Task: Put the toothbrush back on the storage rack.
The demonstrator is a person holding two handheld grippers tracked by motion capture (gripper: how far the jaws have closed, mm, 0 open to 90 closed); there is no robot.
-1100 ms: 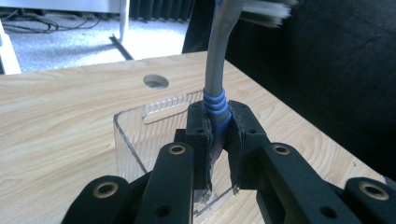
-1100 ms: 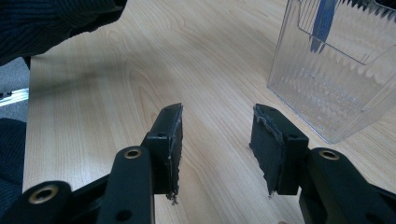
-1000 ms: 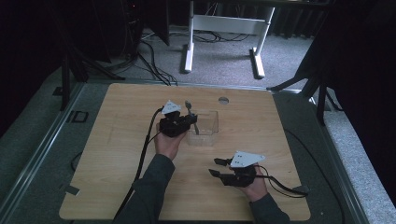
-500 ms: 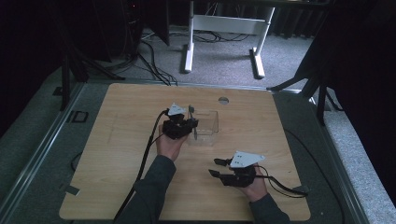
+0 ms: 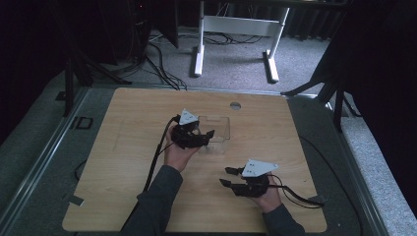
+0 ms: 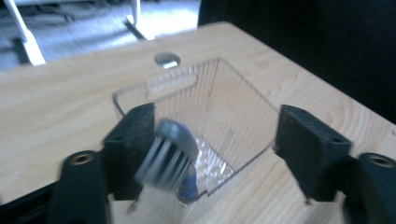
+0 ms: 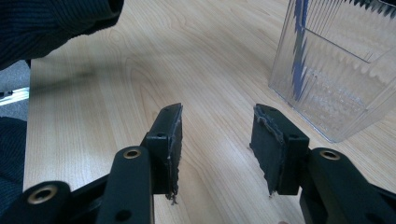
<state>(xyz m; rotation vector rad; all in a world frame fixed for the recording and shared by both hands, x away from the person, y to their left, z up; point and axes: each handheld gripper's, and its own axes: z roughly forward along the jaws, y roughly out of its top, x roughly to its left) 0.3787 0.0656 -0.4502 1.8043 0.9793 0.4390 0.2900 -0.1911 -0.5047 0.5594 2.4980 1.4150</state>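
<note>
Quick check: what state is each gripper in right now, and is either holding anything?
Left gripper: jaws have just opened wide over the clear container; the toothbrush sits loose between them.
Right gripper: jaws open, holding nothing.

Bare wood lies open across the left and lower middle of my table (image 5: 123, 147). Near the frame's centre the clear box (image 5: 216, 129) blocks the way, a toothbrush (image 6: 170, 156) inside its mouth; my left gripper (image 5: 204, 137) crowds its edge.
</note>
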